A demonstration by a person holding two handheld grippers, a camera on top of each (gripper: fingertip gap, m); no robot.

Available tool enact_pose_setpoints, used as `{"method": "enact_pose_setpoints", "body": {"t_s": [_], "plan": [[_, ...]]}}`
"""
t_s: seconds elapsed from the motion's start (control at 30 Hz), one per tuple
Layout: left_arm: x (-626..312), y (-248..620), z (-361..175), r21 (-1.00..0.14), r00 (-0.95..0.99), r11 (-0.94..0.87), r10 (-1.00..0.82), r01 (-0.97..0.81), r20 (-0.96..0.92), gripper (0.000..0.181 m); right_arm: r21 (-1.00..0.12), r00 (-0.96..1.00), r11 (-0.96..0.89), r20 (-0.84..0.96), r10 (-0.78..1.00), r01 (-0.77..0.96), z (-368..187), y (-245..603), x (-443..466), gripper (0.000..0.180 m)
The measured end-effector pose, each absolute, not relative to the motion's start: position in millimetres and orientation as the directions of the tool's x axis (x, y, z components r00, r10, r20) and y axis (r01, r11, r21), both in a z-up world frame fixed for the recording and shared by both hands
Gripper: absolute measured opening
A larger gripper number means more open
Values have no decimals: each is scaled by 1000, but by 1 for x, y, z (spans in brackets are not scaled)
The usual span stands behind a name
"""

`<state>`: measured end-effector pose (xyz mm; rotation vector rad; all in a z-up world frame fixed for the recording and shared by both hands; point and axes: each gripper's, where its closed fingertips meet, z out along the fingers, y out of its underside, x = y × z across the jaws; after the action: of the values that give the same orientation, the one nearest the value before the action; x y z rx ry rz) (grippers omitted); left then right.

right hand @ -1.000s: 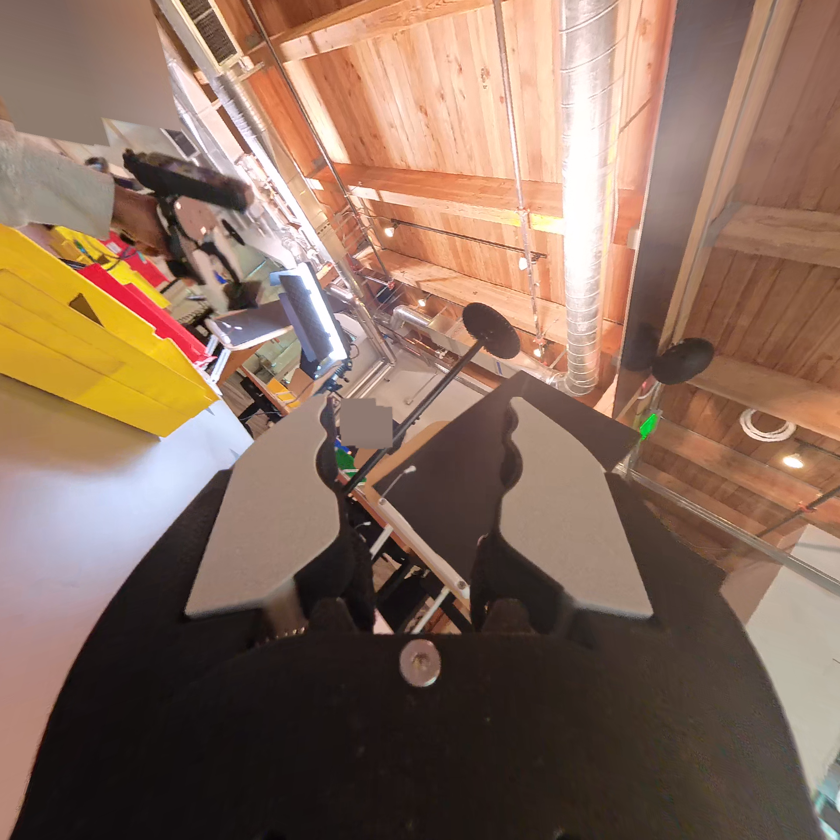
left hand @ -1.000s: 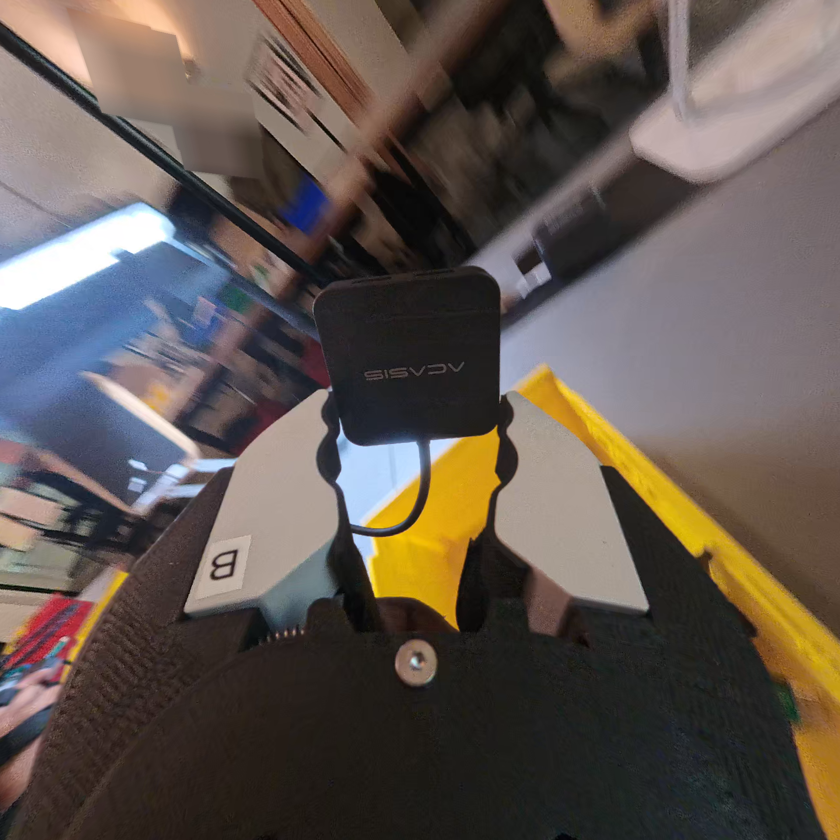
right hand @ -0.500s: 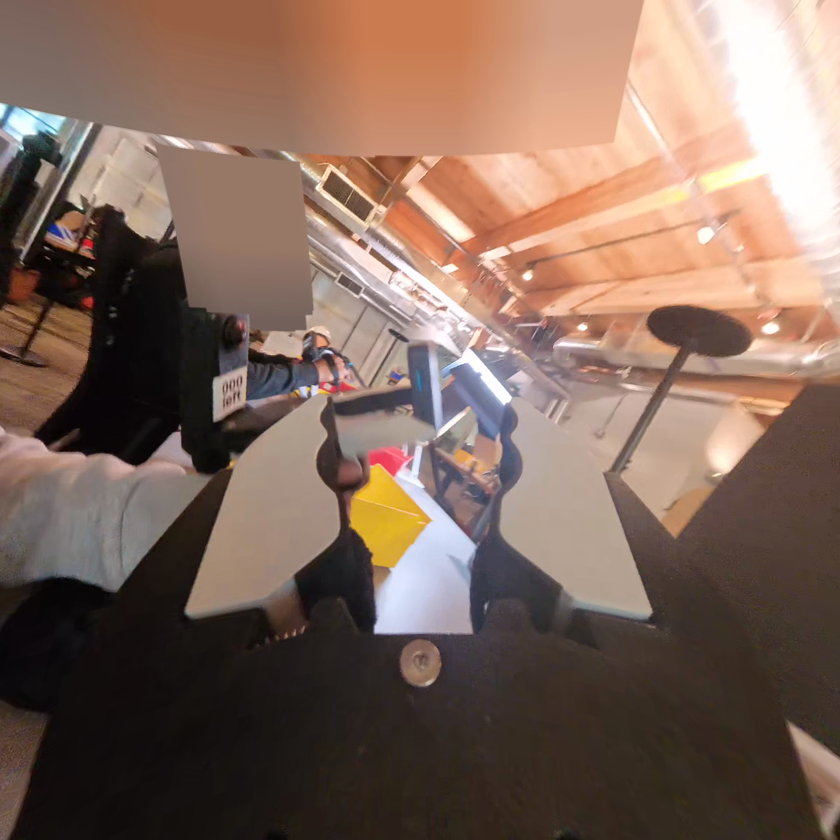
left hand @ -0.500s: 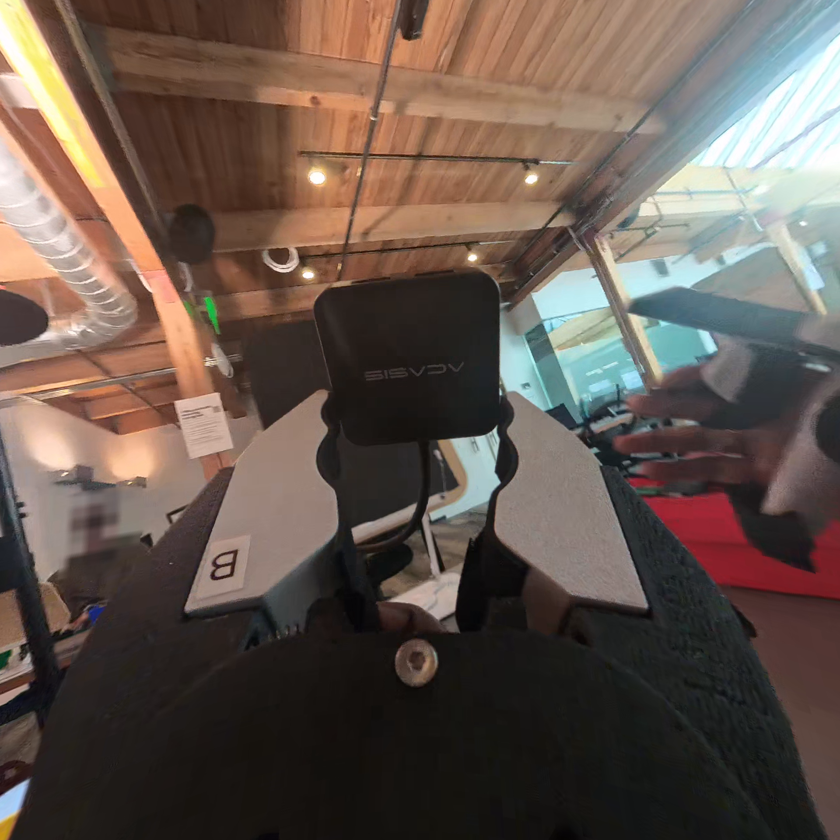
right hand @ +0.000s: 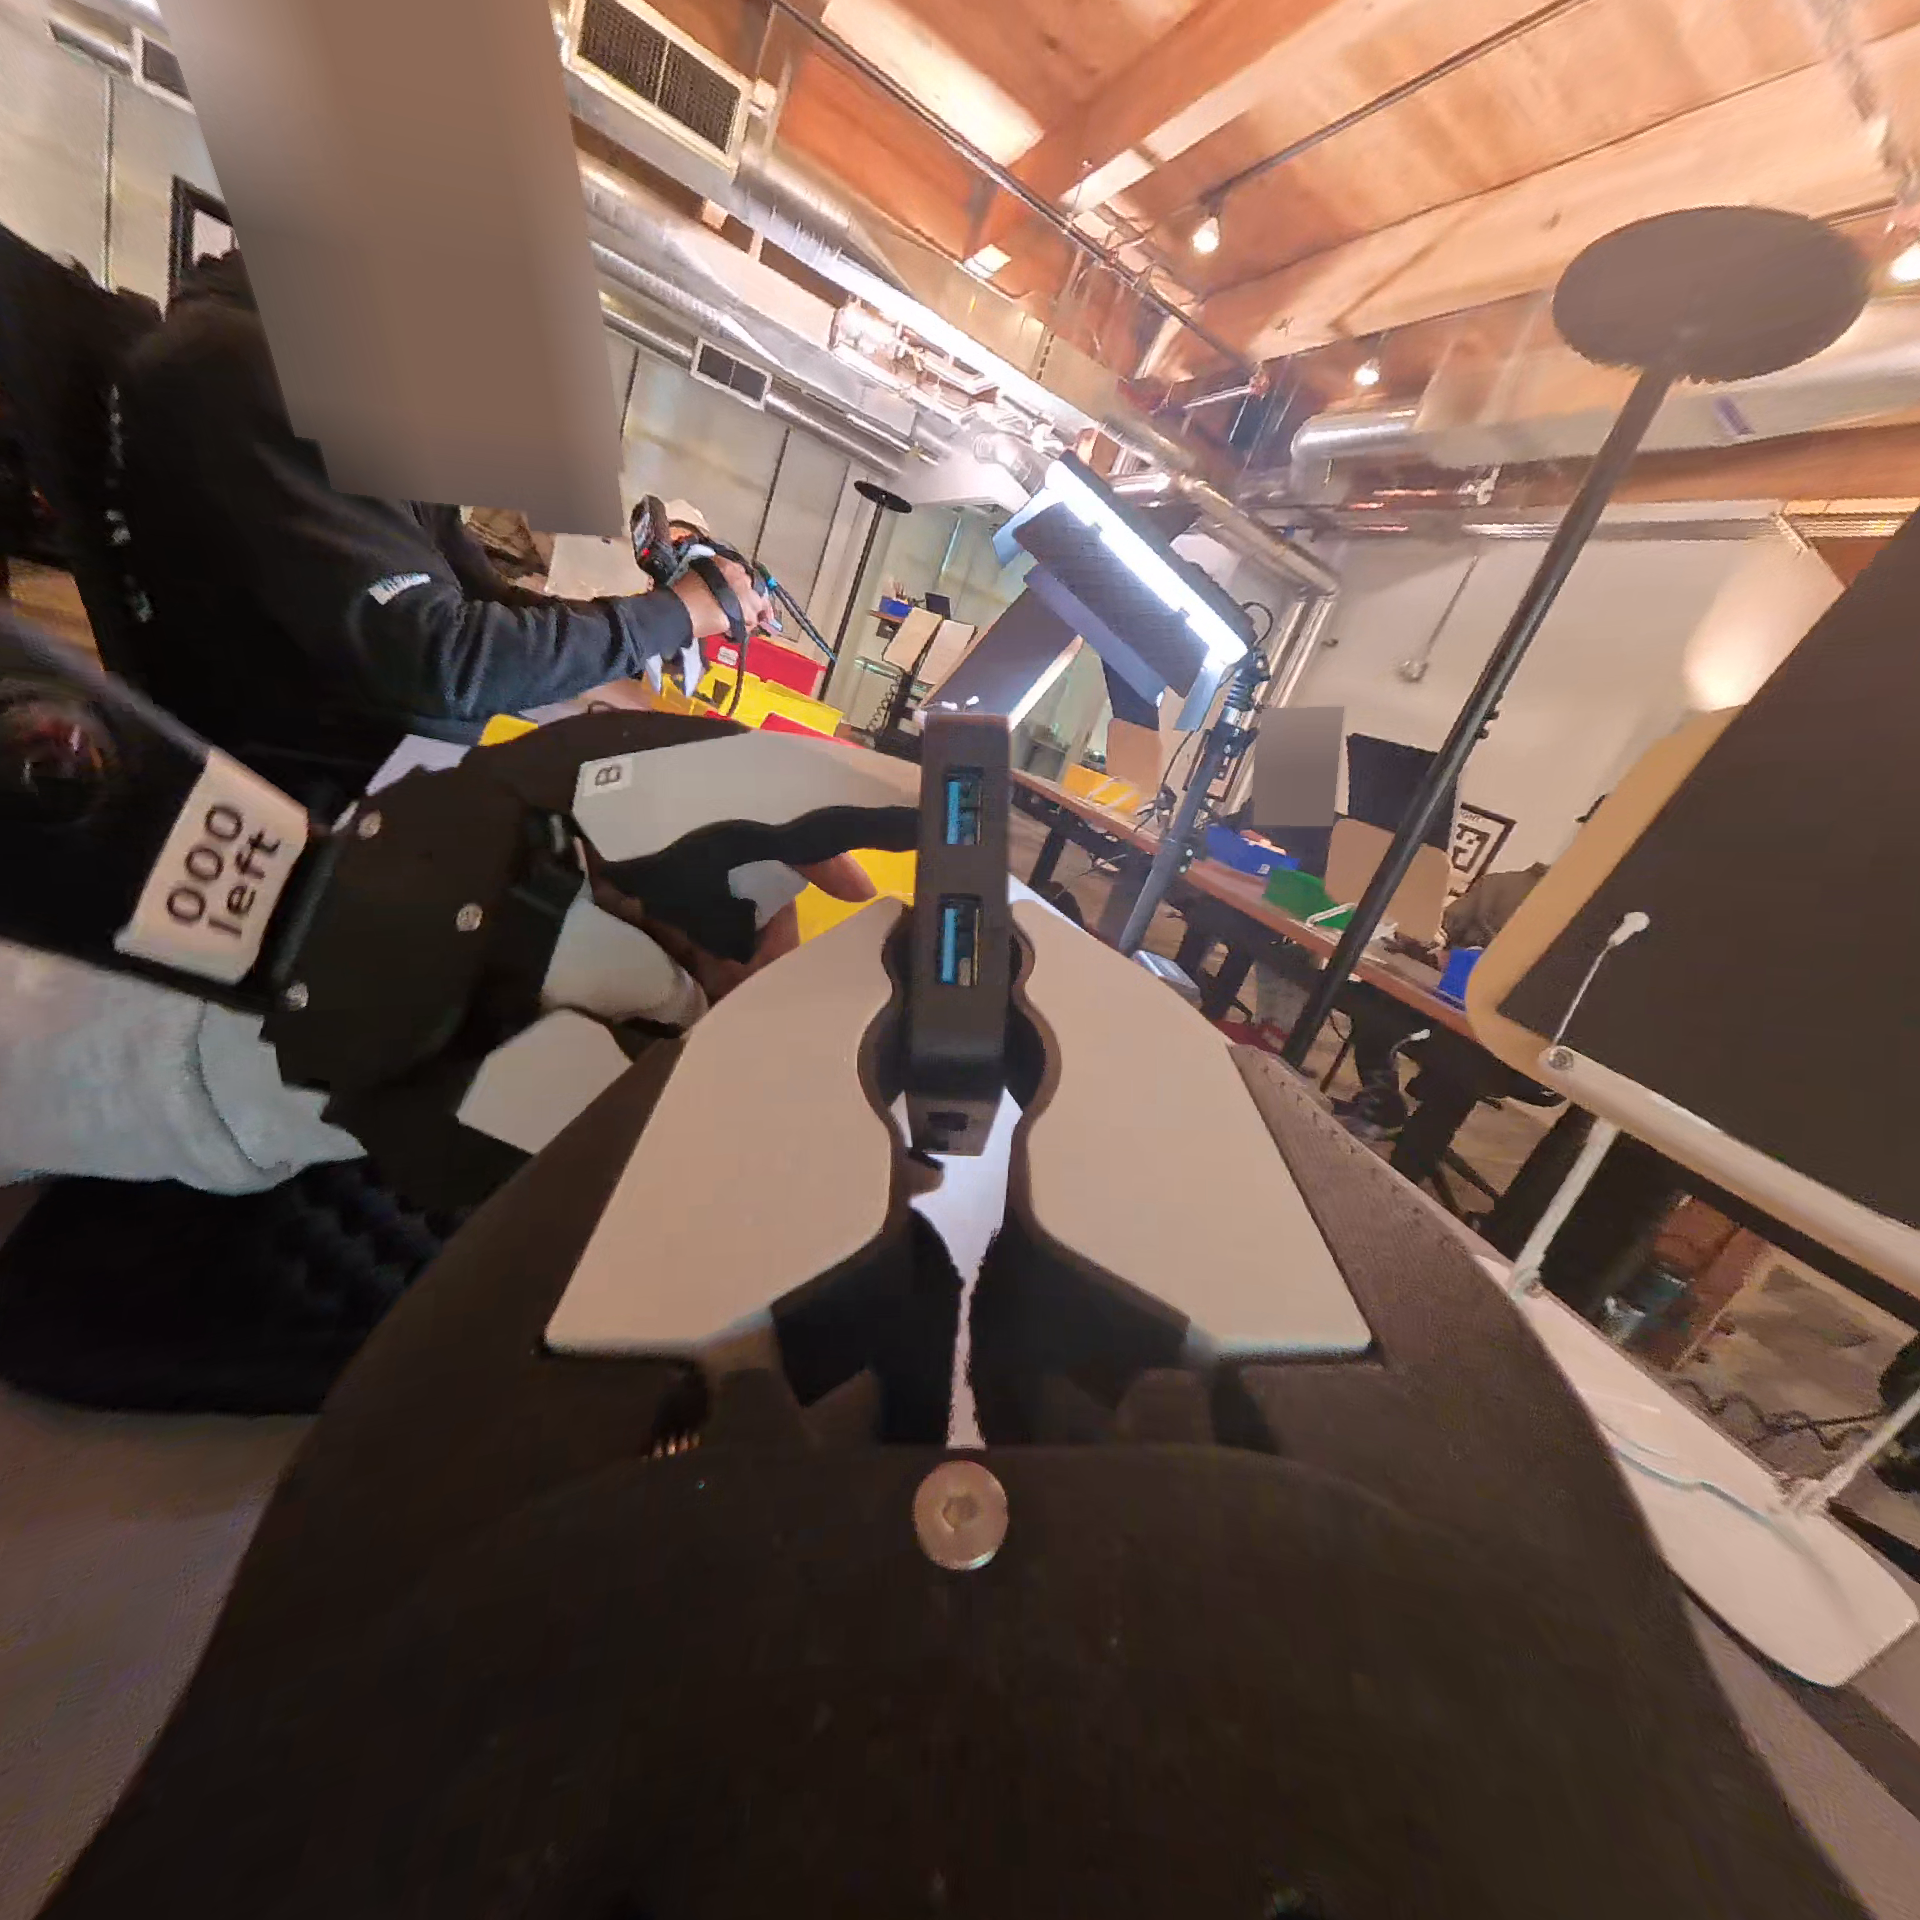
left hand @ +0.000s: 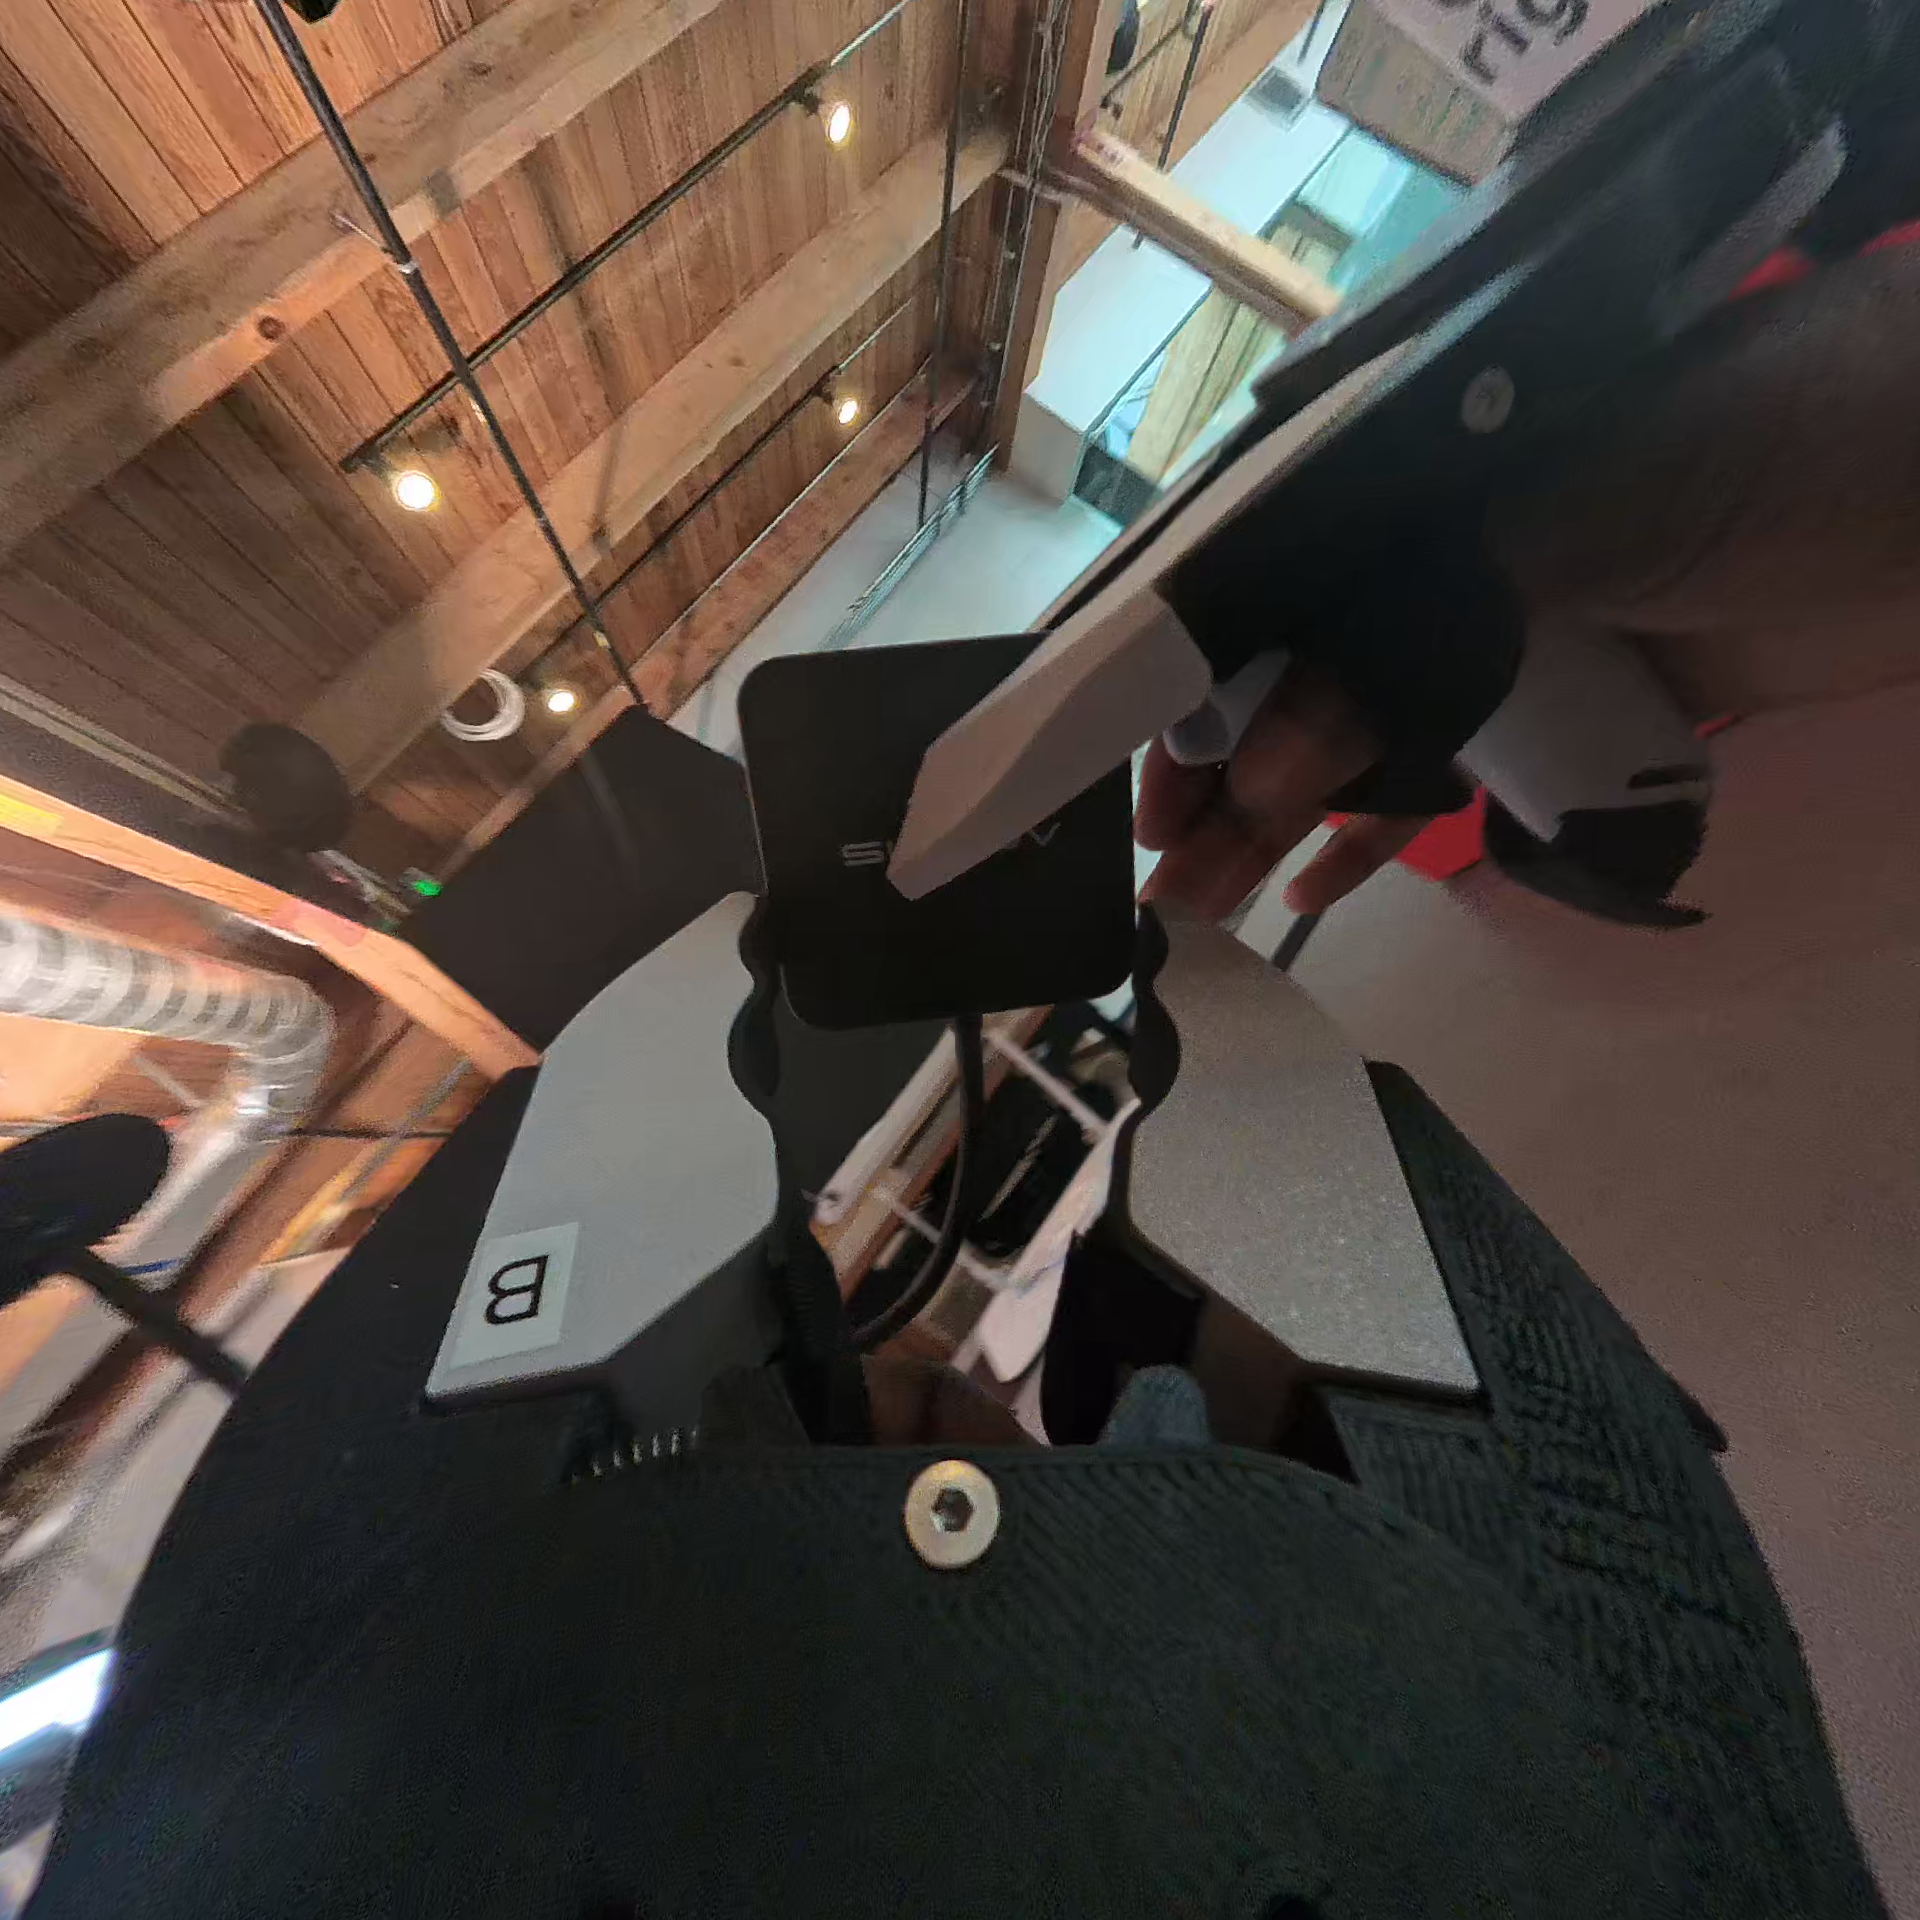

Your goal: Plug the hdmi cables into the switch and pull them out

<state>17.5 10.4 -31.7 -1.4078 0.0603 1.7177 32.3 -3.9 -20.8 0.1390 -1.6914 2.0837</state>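
1. On my far left in the right wrist view, my left gripper (right hand: 904, 821) reaches in sideways: black ribbed plastic body, flat grey metal finger plates, a white label strip on its housing.
2. Behind it, yellow plastic bins (right hand: 758, 691) and a red plastic bin (right hand: 764, 657) sit on a distant table; I cannot tell what is in them.
3. At centre, the flat black square switch with rounded corners (right hand: 961, 914) stands edge-on, showing two blue ports on its narrow matte side.
4. My right gripper (right hand: 956, 1023) is clamped on the switch, whose lower edge sits in the scalloped notches of both grey fingers.
5. To the right, along a long wooden table, stand a blue bin (right hand: 1242, 847) and a green bin (right hand: 1299, 894), contents too small to make out.
6. In the left wrist view, the left gripper (left hand: 951, 971) also pinches the switch (left hand: 862, 935) by its two side edges, broad smooth face towards the camera.
7. A thin black cable (left hand: 961, 1174) hangs from the switch's near edge and curves down between the fingers.
8. One grey finger plate of the right gripper (left hand: 1039, 758) lies across the switch's face from the upper right; the plate on the other side is hidden, and a hand (left hand: 1247, 800) shows just beyond.
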Motion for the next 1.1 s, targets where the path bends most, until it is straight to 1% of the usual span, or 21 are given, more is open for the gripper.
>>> {"method": "enact_pose_setpoints", "body": {"t_s": [0.07, 0.13, 0.17, 0.2, 0.23, 0.27, 0.33, 0.37, 0.4, 0.47, 0.57, 0.6, 0.63, 0.67, 0.73, 0.8, 0.87, 0.93, 0.97, 1.03, 1.1], "plan": [[20, 13, -34, -592, 219, -468, 633, -657, -743, 61, -888, -867, -92, 411, 283, -451, -24, -3, 29, 13], [27, 13, -31, -721, 434, -272, 647, -638, -627, 62, -829, -787, 18, 538, 302, -559, -28, -1, 24, 14], [28, 11, -30, -761, 501, -214, 639, -613, -584, 63, -765, -710, 99, 631, 313, -637, -29, 2, 20, 13], [27, 8, -29, -780, 534, -178, 637, -600, -556, 62, -665, -599, 204, 740, 306, -718, -33, 4, 16, 13], [27, 6, -30, -774, 536, -182, 626, -607, -567, 60, -531, -462, 324, 845, 269, -783, -38, 6, 11, 13], [26, 5, -32, -736, 491, -241, 610, -633, -622, 59, -386, -324, 434, 922, 211, -814, -45, 9, 5, 14], [23, 8, -47, -577, 338, -439, 511, -688, -791, 56, -132, -125, 577, 991, 53, -806, -62, 12, -5, 14], [19, 10, -58, -501, 281, -528, 443, -686, -852, 54, -54, -75, 605, 997, -9, -795, -70, 13, -7, 14], [15, 13, -70, -435, 247, -602, 372, -670, -895, 53, -28, -68, 607, 997, -42, -794, -76, 11, -8, 14], [9, 15, -84, -333, 192, -686, 276, -647, -942, 47, -64, -125, 581, 990, -65, -812, -84, 8, -4, 14], [4, 12, -88, -209, 81, -756, 204, -620, -976, 16, -75, -164, 560, 980, -110, -825, -92, 6, 1, 14], [4, 11, -89, -225, 105, -756, 204, -615, -973, 16, -74, -165, 560, 980, -113, -825, -93, 5, 1, 14], [5, 11, -89, -275, 152, -739, 231, -614, -961, 16, -93, -174, 548, 980, -98, -831, -91, 5, 2, 17], [7, 11, -85, -330, 190, -712, 272, -620, -943, 14, -147, -201, 518, 978, -51, -843, -85, 4, 4, 23], [12, 7, -70, -466, 265, -614, 394, -637, -880, 13, -310, -310, 394, 949, 66, -865, -65, 7, 14, 34], [20, 1, -51, -607, 374, -452, 505, -654, -778, 13, -475, -446, 213, 879, 170, -854, -38, 16, 26, 41], [32, -3, -36, -696, 489, -265, 548, -667, -678, 13, -598, -583, -8, 778, 233, -801, -9, 30, 39, 43], [42, -5, -25, -745, 582, -112, 554, -657, -596, 13, -651, -682, -201, 693, 235, -731, 11, 42, 52, 46], [46, -5, -23, -756, 615, -60, 541, -652, -573, 13, -660, -707, -255, 672, 222, -707, 15, 46, 57, 46], [49, -3, -23, -768, 645, -30, 521, -640, -559, 13, -666, -716, -269, 672, 189, -696, 14, 44, 63, 47], [45, 0, -32, -751, 616, -108, 502, -652, -607, 13, -662, -691, -204, 705, 160, -722, 5, 38, 63, 47]]}}
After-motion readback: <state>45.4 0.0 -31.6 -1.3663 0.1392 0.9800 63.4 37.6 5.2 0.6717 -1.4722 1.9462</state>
